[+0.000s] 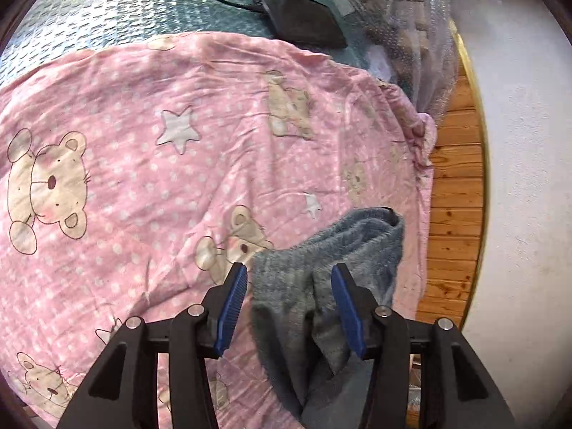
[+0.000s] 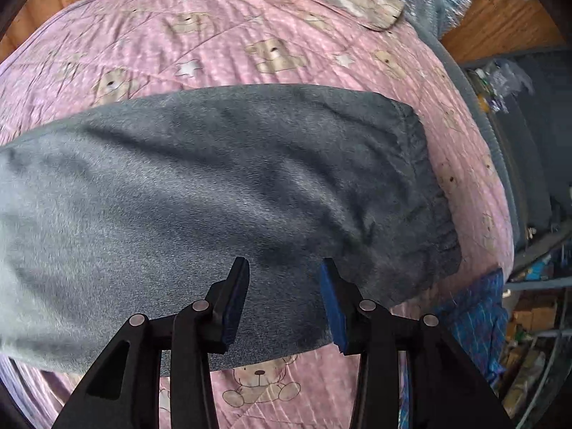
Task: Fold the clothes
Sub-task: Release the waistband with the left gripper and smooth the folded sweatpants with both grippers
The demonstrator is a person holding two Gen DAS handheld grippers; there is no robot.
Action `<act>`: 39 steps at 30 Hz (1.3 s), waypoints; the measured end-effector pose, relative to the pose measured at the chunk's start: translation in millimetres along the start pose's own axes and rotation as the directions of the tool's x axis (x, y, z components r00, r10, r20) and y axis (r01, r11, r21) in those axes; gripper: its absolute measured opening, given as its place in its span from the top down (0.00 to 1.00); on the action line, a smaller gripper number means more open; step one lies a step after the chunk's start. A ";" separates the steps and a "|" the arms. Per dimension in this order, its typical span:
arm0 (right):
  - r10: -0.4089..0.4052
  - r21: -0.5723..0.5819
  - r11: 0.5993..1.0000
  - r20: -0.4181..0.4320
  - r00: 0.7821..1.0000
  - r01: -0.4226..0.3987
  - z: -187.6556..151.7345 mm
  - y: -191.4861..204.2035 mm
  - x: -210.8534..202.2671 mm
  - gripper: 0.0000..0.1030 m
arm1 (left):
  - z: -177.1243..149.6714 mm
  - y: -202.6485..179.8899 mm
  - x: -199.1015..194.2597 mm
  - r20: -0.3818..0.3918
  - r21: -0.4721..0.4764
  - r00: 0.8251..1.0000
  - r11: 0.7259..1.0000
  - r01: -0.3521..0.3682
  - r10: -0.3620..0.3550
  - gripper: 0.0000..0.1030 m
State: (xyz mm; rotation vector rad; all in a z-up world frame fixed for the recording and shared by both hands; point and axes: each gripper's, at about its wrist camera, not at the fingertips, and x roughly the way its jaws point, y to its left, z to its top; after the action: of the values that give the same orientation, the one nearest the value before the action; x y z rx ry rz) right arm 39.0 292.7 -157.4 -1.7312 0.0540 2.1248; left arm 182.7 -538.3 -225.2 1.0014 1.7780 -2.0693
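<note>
On pink bear-print sheet [image 2: 271,35], grey fleece garment [image 2: 200,186], left gripper [image 1: 289,271] and right gripper [image 2: 284,268] both spread apart, no legible writing

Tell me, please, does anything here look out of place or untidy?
Mostly no. The grey garment lies fairly flat on the pink bear-print sheet, but its end near the left gripper is bunched and lifted. A dark flat device with a cable sits beyond the sheet.

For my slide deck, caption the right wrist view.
Open right gripper poised over grey fleece garment spread on pink bear-print quilt.
</note>
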 end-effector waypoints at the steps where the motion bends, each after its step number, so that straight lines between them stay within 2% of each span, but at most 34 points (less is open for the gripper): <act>1: 0.026 0.026 0.999 0.018 0.999 -0.026 0.1 5.2 -10.1 0.60 | -0.9 -11.7 -2.4 -0.021 0.033 0.999 0.998 0.048 -0.047 0.50; 2: 0.044 0.029 0.999 0.031 0.999 -0.045 0.2 15.3 -18.9 0.60 | -2.0 -19.3 0.5 -0.050 0.053 0.996 0.996 0.076 -0.073 0.50; 4: 0.065 -0.004 0.998 0.042 0.997 -0.065 1.1 43.8 -29.9 0.58 | -1.8 -27.9 15.0 -0.123 0.060 0.988 0.993 0.102 -0.094 0.40; 7: 0.115 -0.067 0.991 0.036 0.993 -0.113 -1.9 97.6 -42.3 0.58 | -5.8 -18.0 51.0 -0.240 0.022 0.971 0.999 0.026 -0.020 0.40; 10: 0.175 -0.120 0.978 0.015 0.984 -0.172 -7.3 145.7 -46.0 0.58 | -13.4 -13.6 76.9 -0.315 0.038 0.948 0.999 -0.030 0.040 0.40; 12: 0.187 -0.146 0.971 -0.015 0.982 -0.188 -18.9 170.8 -41.8 0.58 | -10.7 -20.8 78.1 -0.281 0.070 0.959 0.997 -0.022 0.041 0.40; 13: 0.193 -0.158 0.968 -0.031 0.981 -0.195 -24.9 183.1 -39.6 0.58 | -7.7 -25.3 75.6 -0.255 0.083 0.967 0.996 0.020 0.002 0.41; 14: 0.189 -0.166 0.967 -0.053 0.981 -0.195 -29.9 189.9 -33.6 0.58 | -4.7 -28.9 71.5 -0.229 0.104 0.973 0.994 0.044 -0.019 0.50; 15: 0.180 -0.170 0.966 -0.083 0.980 -0.192 -35.6 194.2 -24.8 0.58 | -1.7 -32.4 67.2 -0.202 0.129 0.979 0.990 0.063 -0.036 0.86; 17: 0.187 -0.141 0.970 -0.084 0.979 -0.197 -40.1 187.2 -18.2 0.47 | 4.8 -26.0 54.8 -0.166 0.130 0.986 0.990 0.054 -0.032 0.88; 18: 0.191 -0.125 0.972 -0.082 0.978 -0.200 -42.0 183.2 -15.3 0.38 | 5.4 -15.2 52.7 -0.167 0.124 0.986 0.992 0.031 -0.010 0.89; 19: 0.195 -0.109 0.973 -0.080 0.978 -0.203 -44.0 179.1 -12.5 0.36 | 5.5 -2.9 51.4 -0.173 0.118 0.985 0.993 0.003 0.017 0.89; 20: 0.198 -0.110 0.972 -0.086 0.976 -0.207 -43.0 178.2 -11.4 0.36 | 5.5 9.4 50.1 -0.179 0.112 0.983 0.993 -0.024 0.044 0.89; 21: 0.201 -0.113 0.971 -0.094 0.975 -0.211 -41.6 177.9 -10.6 0.35 | 5.7 18.9 52.1 -0.186 0.100 0.982 0.995 -0.017 0.036 0.89; 23: 0.207 -0.119 0.968 -0.109 0.972 -0.219 -38.7 177.2 -9.0 0.35 | 5.5 12.8 55.0 -0.179 0.149 0.983 0.989 -0.012 0.039 0.88; 24: 0.200 -0.123 0.969 -0.120 0.972 -0.215 -36.0 178.2 -9.6 0.37 | 4.7 5.3 54.0 -0.183 0.193 0.982 0.981 -0.017 0.053 0.87; 25: 0.184 -0.127 0.972 -0.125 0.975 -0.200 -32.5 179.7 -12.7 0.44 | 4.4 -1.6 48.8 -0.195 0.229 0.978 0.973 -0.027 0.073 0.84; 27: 0.200 -0.142 0.968 -0.063 0.978 -0.207 -24.4 187.1 -34.6 0.48 | 4.1 -14.8 37.1 -0.218 0.295 0.969 0.954 -0.048 0.116 0.77; 28: 0.209 -0.150 0.966 -0.030 0.977 -0.211 -20.4 190.9 -46.1 0.48 | 3.5 -25.2 26.2 -0.217 0.342 0.967 0.938 -0.054 0.135 0.75; 29: 0.238 -0.171 0.957 -0.009 0.971 -0.236 -15.7 201.2 -54.3 0.48 | 1.6 -40.3 14.2 -0.198 0.412 0.968 0.909 -0.063 0.157 0.75; 31: 0.302 -0.219 0.932 0.027 0.953 -0.289 -6.2 223.8 -69.5 0.48 | -6.8 -81.0 -4.8 -0.152 0.574 0.974 0.817 -0.053 0.170 0.75; 32: 0.334 -0.244 0.918 0.044 0.942 -0.314 -1.5 235.1 -77.1 0.48 | -8.9 -104.9 -3.7 -0.157 0.636 0.973 0.771 -0.032 0.170 0.75; 33: 0.362 -0.264 0.903 0.046 0.931 -0.339 4.1 249.3 -78.3 0.48 | -9.5 -128.6 6.9 -0.179 0.677 0.968 0.736 -0.010 0.178 0.75; 35: 0.408 -0.313 0.872 0.036 0.912 -0.377 14.0 279.6 -73.2 0.48 | -11.9 -166.3 42.7 -0.218 0.724 0.958 0.690 0.030 0.187 0.74; 36: 0.417 -0.339 0.860 0.031 0.908 -0.383 16.4 293.3 -69.2 0.49 | -13.0 -180.2 66.0 -0.221 0.748 0.952 0.663 0.026 0.212 0.74; 38: 0.419 -0.371 0.847 0.023 0.908 -0.381 19.4 309.7 -56.7 0.49 | -11.9 -192.4 117.0 -0.209 0.779 0.934 0.626 -0.019 0.289 0.74; 39: 0.411 -0.375 0.848 0.020 0.911 -0.374 20.1 310.9 -47.5 0.50 | -9.5 -191.3 138.9 -0.159 0.800 0.925 0.594 -0.084 0.345 0.74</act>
State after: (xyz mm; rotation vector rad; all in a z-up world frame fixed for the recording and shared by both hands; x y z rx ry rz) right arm -73.8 -1.1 -175.2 -1.9482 -0.0166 2.6607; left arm -27.9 -449.9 -163.5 1.7292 0.6623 -2.6614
